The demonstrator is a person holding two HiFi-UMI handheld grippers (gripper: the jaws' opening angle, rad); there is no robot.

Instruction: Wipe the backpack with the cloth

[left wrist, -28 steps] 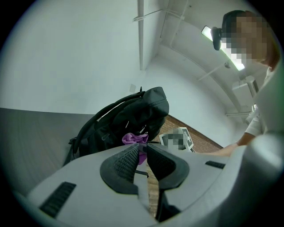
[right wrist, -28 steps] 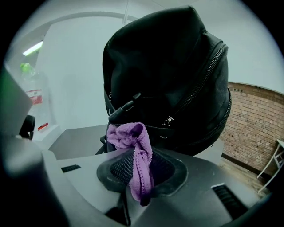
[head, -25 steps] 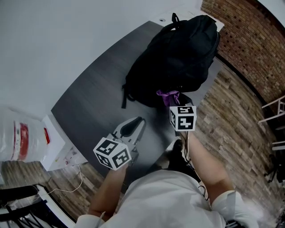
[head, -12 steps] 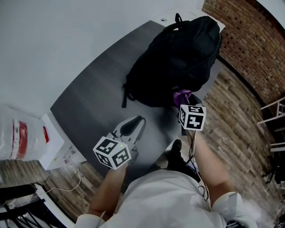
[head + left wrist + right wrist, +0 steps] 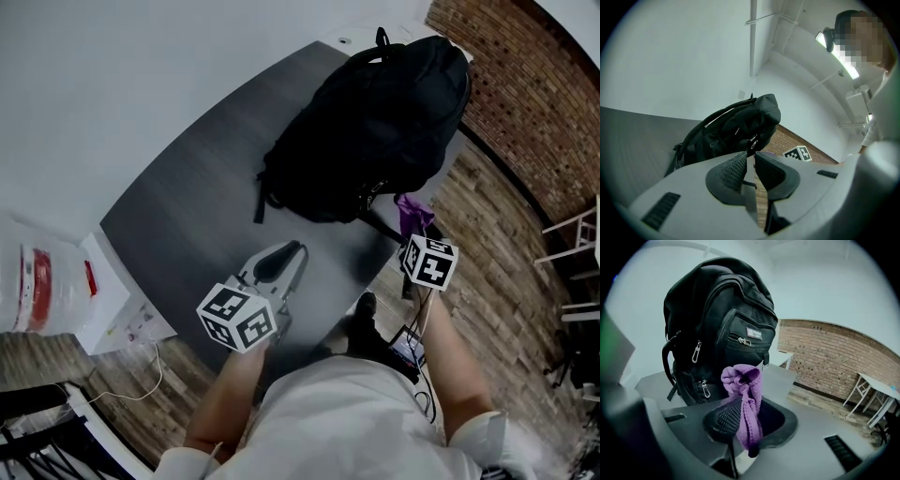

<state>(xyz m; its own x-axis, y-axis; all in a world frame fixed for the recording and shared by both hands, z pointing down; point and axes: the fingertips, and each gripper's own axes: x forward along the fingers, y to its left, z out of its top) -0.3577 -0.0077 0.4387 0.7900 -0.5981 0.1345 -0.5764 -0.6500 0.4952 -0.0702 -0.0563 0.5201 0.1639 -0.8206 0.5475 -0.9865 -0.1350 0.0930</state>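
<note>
Over the dark grey table at left, left gripper hovering, jaws nearly together on nothing; probably best braced against the black backpack, since an empty-looking bag may slide under a wipe. Further right, toward the table's far end, backpack with front pockets and zip pulls facing the cloth. At right, right gripper clamped on the purple cloth, a bunched tuft poking past the tips, just beside the backpack's lower corner and not touching it. Lay the tuft flat on the fabric, stroke along the panel, ease over zip pulls to avoid snagging. Count: one table, one backpack, one cloth, two grippers.
</note>
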